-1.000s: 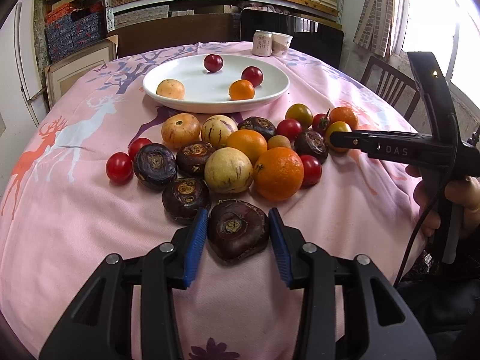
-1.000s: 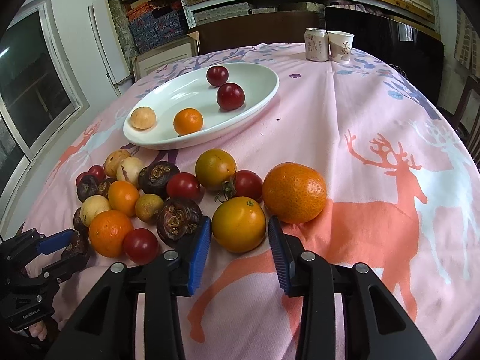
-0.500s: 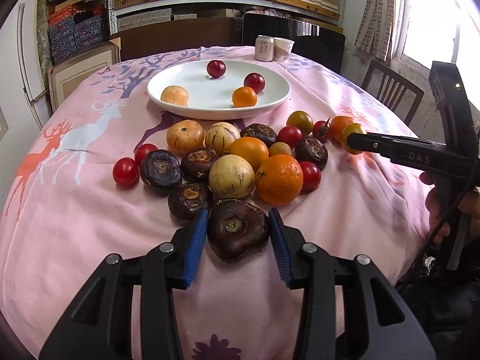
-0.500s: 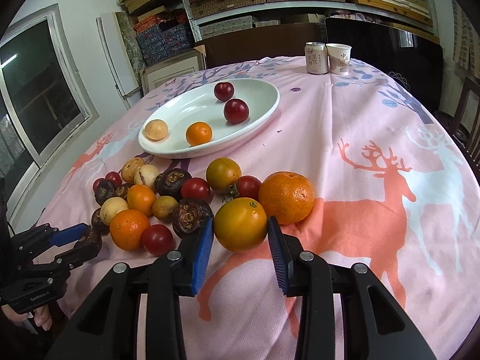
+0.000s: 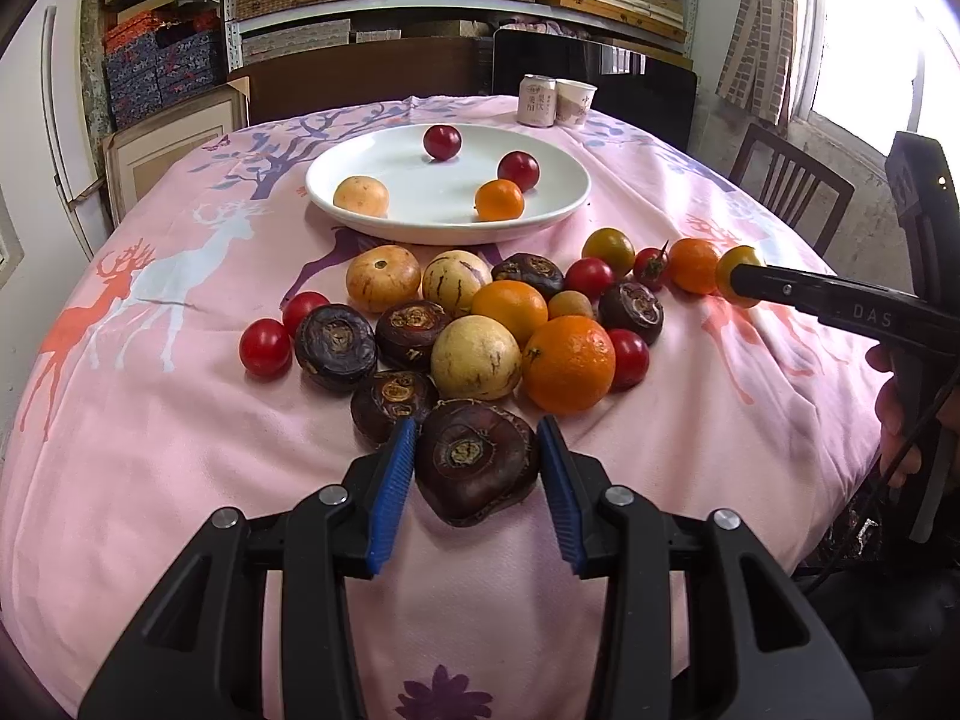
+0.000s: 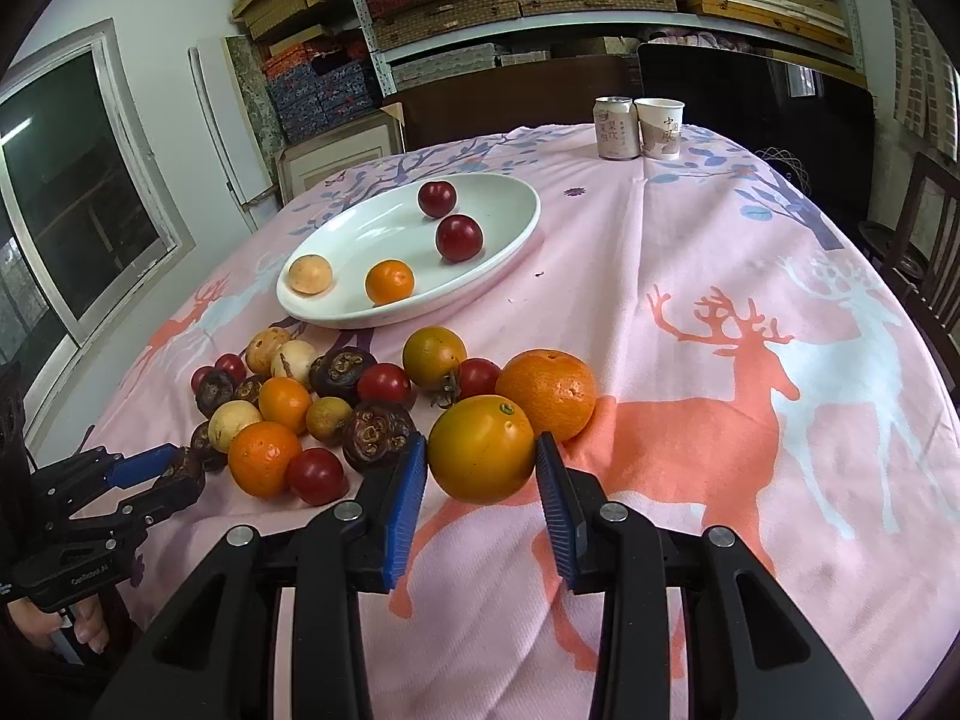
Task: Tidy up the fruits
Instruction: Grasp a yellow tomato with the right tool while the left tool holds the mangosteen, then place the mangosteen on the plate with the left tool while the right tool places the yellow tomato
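Observation:
My left gripper (image 5: 477,468) is shut on a dark brown-purple fruit (image 5: 474,462), low over the pink cloth at the near end of the fruit pile (image 5: 492,324). The right wrist view shows that gripper (image 6: 162,474) at the lower left, with the dark fruit (image 6: 183,468) between its fingers. My right gripper (image 6: 480,474) is shut on a yellow-orange round fruit (image 6: 482,449), held just above the cloth beside a big orange (image 6: 547,385). From the left wrist view the yellow fruit (image 5: 733,267) shows at that gripper's tip. The white plate (image 5: 444,234) (image 6: 390,318) holds several small fruits.
A drink can (image 6: 615,126) and a paper cup (image 6: 660,127) stand at the table's far edge. A wooden chair (image 5: 786,180) is at the right of the table. Stacked shelves and boxes fill the wall behind. The pink deer-print cloth (image 6: 750,420) is bare on the right.
The right gripper has risen a little with the yellow fruit and drawn away from the pile. The left gripper keeps its grip on the dark fruit and has not moved.

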The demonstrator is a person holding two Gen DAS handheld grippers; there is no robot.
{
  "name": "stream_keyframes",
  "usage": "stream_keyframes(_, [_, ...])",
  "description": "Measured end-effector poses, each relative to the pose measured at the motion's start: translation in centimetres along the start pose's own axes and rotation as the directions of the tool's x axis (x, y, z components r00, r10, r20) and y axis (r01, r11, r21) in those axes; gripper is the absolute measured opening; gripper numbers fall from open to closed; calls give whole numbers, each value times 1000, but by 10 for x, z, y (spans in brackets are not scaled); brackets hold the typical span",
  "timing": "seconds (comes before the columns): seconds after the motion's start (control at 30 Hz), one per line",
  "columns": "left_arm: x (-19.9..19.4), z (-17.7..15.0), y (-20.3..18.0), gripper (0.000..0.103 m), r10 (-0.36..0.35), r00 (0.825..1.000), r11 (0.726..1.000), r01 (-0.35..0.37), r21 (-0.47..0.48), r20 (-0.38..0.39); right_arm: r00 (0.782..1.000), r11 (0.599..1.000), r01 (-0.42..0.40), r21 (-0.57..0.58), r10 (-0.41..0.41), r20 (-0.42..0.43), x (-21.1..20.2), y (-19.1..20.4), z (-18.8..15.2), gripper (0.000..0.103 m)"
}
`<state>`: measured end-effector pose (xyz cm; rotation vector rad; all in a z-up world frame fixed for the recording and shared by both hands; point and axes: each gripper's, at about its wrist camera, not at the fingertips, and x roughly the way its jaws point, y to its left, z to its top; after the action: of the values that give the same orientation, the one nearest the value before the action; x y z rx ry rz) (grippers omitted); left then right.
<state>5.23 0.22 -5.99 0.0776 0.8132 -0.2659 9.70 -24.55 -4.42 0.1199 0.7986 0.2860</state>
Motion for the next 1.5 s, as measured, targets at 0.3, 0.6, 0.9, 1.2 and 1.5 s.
stream_keyframes(0.3, [-4, 11, 3, 41, 13, 1000, 1000, -13, -3, 21, 1000, 1000, 0, -6, 0, 19, -9, -1, 5, 37])
stream_keyframes(0.6, [-9, 52, 16, 41, 28, 996, 1000, -27, -12, 80, 996, 999, 6, -36, -3, 89, -30, 5, 36, 37])
stream_keyframes(0.9, [-2, 112, 24, 41, 59, 988, 998, -63, 24, 145, 990, 999, 10, -47, -3, 144, -28, 2, 84, 37])
stream_keyframes(1.2, [60, 174, 37, 41, 65, 992, 998, -66, 12, 105, 996, 997, -12, -81, 18, 86, 40, 20, 146, 37])
stream_keyframes(1.5, [148, 208, 55, 43, 103, 995, 994, -103, -29, -18, 999, 996, -27, -81, 23, -43, 140, 32, 185, 38])
